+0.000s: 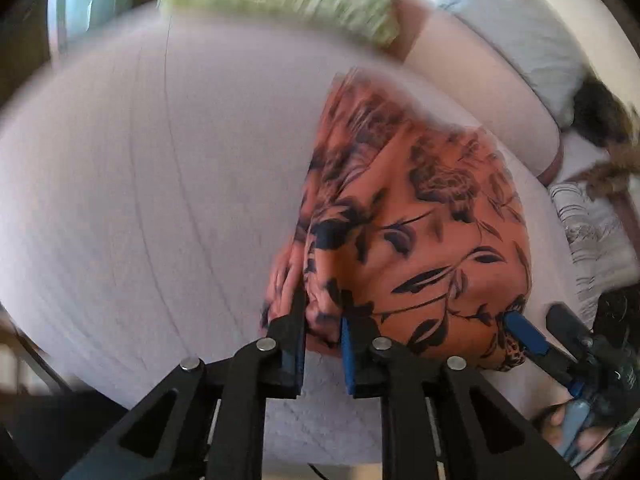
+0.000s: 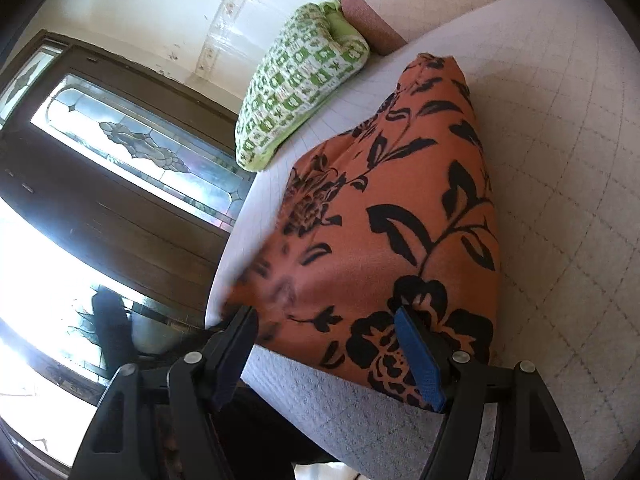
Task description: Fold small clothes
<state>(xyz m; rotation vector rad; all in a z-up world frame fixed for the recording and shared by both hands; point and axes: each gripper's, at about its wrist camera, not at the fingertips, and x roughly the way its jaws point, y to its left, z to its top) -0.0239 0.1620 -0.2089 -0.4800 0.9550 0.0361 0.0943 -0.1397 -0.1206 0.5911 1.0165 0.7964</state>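
Note:
An orange garment with a black flower print [image 1: 420, 220] lies on a pale quilted mattress [image 1: 160, 200]; it also shows in the right wrist view [image 2: 400, 216]. My left gripper [image 1: 323, 344] is nearly closed, pinching the garment's near left edge between its blue pads. My right gripper [image 2: 332, 344] is open wide, its fingers straddling the garment's near edge at the mattress border; it also shows in the left wrist view [image 1: 536, 332] at the garment's right corner.
A green and white patterned pillow [image 2: 304, 76] lies at the far end of the mattress [image 2: 560, 160]. Grey and striped cushions [image 1: 520, 32] sit to the right. A dark wooden door with glass panes [image 2: 120, 152] stands beyond the mattress edge.

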